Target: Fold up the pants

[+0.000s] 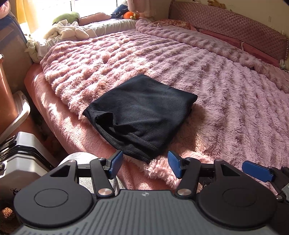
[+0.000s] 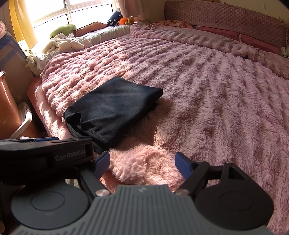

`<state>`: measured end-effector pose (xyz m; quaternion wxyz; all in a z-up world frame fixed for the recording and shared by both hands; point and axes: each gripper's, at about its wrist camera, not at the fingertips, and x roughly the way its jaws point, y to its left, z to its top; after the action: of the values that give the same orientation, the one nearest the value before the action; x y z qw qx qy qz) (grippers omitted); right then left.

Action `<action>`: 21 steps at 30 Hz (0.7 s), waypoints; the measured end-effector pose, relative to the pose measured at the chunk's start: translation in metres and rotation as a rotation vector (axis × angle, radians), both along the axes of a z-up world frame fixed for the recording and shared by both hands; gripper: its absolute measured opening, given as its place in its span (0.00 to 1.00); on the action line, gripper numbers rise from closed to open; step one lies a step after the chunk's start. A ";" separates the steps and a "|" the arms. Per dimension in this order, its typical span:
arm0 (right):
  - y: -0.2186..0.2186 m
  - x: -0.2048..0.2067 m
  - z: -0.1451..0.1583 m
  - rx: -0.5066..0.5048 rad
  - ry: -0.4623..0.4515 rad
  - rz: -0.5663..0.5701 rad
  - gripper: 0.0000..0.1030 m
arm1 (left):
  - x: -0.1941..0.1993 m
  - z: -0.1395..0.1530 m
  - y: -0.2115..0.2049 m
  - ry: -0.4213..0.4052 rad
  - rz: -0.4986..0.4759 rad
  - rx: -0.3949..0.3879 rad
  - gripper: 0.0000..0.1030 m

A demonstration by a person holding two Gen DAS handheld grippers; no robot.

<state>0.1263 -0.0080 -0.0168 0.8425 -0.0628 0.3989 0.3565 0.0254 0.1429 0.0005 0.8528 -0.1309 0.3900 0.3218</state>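
Pants point(image 1: 142, 110) sit folded into a compact black rectangle, soft matte fleece-like knit, stitched hem facing the cameras, lying on the near left part of the bed at the edge of the blanket point(image 1: 207, 76). Near left corner of the stack is loose: top layer gapes a bit and shows a curved seam. Blanket is long-pile pink-lilac plush with ribbed rows, rumpled into a fluffy lump just in front of the grippers; under it a smoother pink sheet point(image 1: 59, 115) wraps the rounded mattress edge. Left gripper point(image 1: 145, 163) hovers just short of the pants' near hem, jaws wide apart, nothing between them, blue textured pads point(image 1: 115, 163) facing inward. Right gripper point(image 2: 142, 163) is beside it to the right, jaws also spread wide and empty, over the plush lump, pants ahead and to its left, apart from it. Quilted diamond-stitch headboard point(image 1: 234, 25) along the far right. Crumpled white cloth point(image 1: 66, 32), green plush toy point(image 1: 66, 17) and orange plush toy point(image 1: 131, 14) by the window side. Hard grey ribbed case point(image 1: 23, 153) on the floor at left.
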 end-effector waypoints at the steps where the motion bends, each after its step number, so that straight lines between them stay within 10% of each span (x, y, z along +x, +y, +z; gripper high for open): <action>1: 0.001 0.000 -0.001 -0.005 -0.002 0.000 0.73 | 0.000 -0.001 0.000 0.002 0.003 0.000 0.67; 21: 0.006 -0.003 -0.003 -0.027 -0.016 0.018 0.71 | 0.002 -0.008 0.001 -0.009 -0.025 0.011 0.84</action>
<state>0.1228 -0.0016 -0.0198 0.8415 -0.0807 0.3963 0.3582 0.0278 0.1442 -0.0073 0.8593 -0.1228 0.3859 0.3125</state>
